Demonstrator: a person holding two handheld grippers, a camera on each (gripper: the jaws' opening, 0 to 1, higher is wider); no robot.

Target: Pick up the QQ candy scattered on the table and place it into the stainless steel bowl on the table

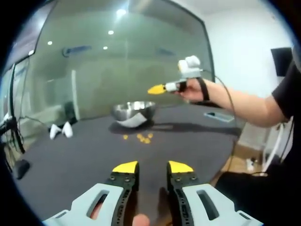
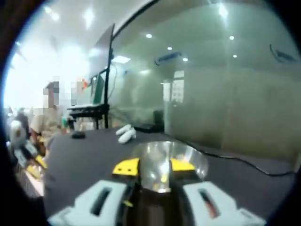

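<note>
Several small yellow QQ candies point(image 1: 142, 137) lie scattered on the dark grey table point(image 1: 70, 160), just near-side of the shiny stainless steel bowl point(image 1: 134, 111). They look light, soft, likely slippery: pinch one across its middle. My left gripper point(image 1: 152, 167) is open, empty. Right gripper point(image 2: 153, 165) hovers over the bowl, jaws apart; right gripper view shows a yellow piece inside.

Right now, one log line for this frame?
right gripper: open, over bowl | left gripper: open, empty, above table | candies: several beside bowl | candy in bowl
</note>
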